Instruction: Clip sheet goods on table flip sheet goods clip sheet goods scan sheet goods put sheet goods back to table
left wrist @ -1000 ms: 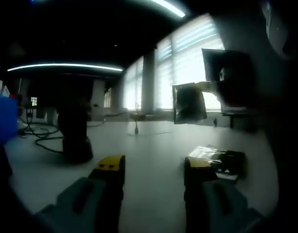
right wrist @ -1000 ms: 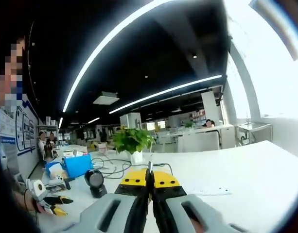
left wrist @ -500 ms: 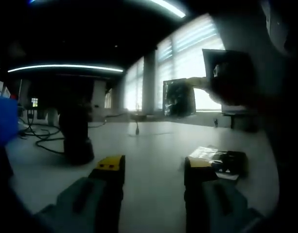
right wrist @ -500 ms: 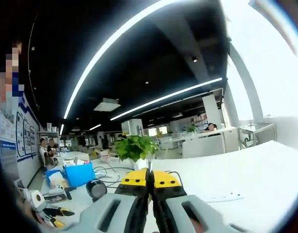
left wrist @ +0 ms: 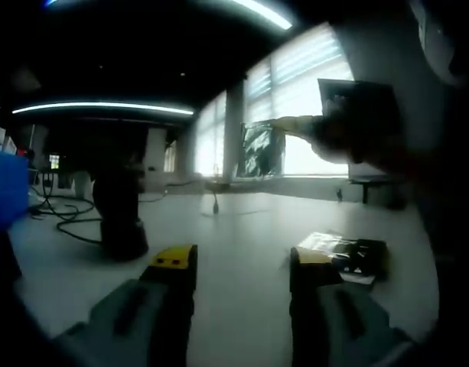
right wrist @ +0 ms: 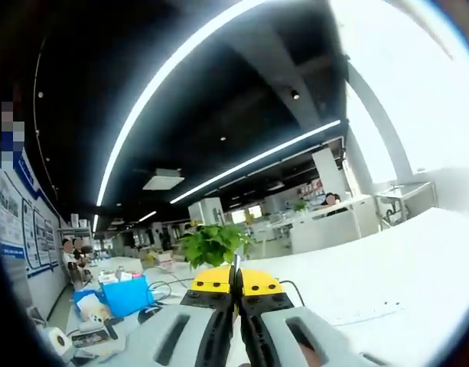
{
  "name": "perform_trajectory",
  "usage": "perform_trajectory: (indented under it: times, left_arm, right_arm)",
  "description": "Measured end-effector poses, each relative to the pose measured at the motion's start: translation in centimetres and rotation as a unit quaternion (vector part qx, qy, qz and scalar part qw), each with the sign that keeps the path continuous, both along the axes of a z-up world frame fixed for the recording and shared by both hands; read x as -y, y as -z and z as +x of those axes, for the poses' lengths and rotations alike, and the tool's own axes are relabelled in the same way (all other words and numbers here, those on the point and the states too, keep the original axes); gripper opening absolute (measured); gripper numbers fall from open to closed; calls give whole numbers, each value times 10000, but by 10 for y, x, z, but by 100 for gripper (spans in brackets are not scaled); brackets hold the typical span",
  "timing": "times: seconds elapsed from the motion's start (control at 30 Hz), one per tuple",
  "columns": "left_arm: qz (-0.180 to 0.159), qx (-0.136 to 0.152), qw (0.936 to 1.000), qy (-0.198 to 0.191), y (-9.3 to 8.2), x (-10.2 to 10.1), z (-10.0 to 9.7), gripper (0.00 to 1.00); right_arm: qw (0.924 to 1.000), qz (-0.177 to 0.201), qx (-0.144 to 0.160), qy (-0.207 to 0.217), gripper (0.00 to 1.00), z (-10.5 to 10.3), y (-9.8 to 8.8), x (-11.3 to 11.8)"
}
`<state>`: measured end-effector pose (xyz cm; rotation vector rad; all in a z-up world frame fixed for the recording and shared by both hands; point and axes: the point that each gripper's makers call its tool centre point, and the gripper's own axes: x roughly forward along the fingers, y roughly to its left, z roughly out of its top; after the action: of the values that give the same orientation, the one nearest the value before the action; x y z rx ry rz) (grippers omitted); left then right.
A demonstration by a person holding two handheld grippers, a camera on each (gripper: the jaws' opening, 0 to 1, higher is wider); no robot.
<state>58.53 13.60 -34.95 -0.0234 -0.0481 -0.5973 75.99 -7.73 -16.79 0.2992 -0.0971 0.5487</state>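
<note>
Holding a dark sheet packet (left wrist: 260, 150) aloft in closed right gripper (right wrist: 235, 284) jaws; left gripper (left wrist: 238, 264) open above white table (left wrist: 234, 229), near more packets (left wrist: 349, 256).

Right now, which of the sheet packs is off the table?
The dark sheet pack held up against the bright window by the right gripper. The other packs lie flat on the table beside the open left gripper.

You face a white table (left wrist: 242, 229); beyond it bright blinded windows (left wrist: 295, 99) (glaring), long ceiling light strips (right wrist: 180, 69) overhead.
</note>
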Motion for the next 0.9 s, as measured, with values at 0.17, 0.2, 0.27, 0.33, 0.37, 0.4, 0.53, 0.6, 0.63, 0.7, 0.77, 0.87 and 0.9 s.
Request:
perform_trajectory:
  times: [0.17,0.2,0.27,0.33,0.37,0.4,0.53,0.6,0.63,0.7,0.77,0.87,0.9]
  left_arm:
    - [77,52,10000,10,-1,1,-1,40]
    - [83,52,10000,3,0,1,-1,40]
    - [69,50,10000,-12,-1,0,0,40]
    - [52,57,10000,-25,-1,-1,0,40]
    - [39,63,10000,-26,-2,-2,0,40]
    - [20,72,10000,-22,-3,-2,0,40]
    - [12,83,10000,-32,-4,-3,0,40]
    - [2,87,10000,-36,-4,-3,0,40]
    - [-7,89,10000,-40,-4,-3,0,40]
    - [-28,102,9999,-43,-5,-3,0,40]
    - [-60,118,9999,-39,-7,-4,-1,40]
    - [-65,130,9999,-41,-7,-4,-1,40]
    - [-65,138,9999,-40,-7,-4,-1,40]
  right_arm:
    - [9998,162,-109,58,0,4,8,-12]
    - [9996,238,-129,63,0,5,8,-13]
    - [9995,285,-89,107,0,4,10,-20]
    - [9992,373,-81,132,0,3,10,-27]
    - [9990,416,-97,154,0,5,11,-26]
    - [9989,433,-102,164,0,6,11,-27]
    - [9984,508,-155,184,0,9,17,-39]
    - [9983,519,-185,167,0,11,21,-43]
    - [9983,523,-206,171,0,12,22,-46]
    - [9978,597,-242,163,0,14,22,-49]
    - [9973,670,-260,171,0,17,22,-51]
    - [9962,798,-302,163,0,21,22,-54]
    - [9960,826,-306,169,0,24,23,-55]
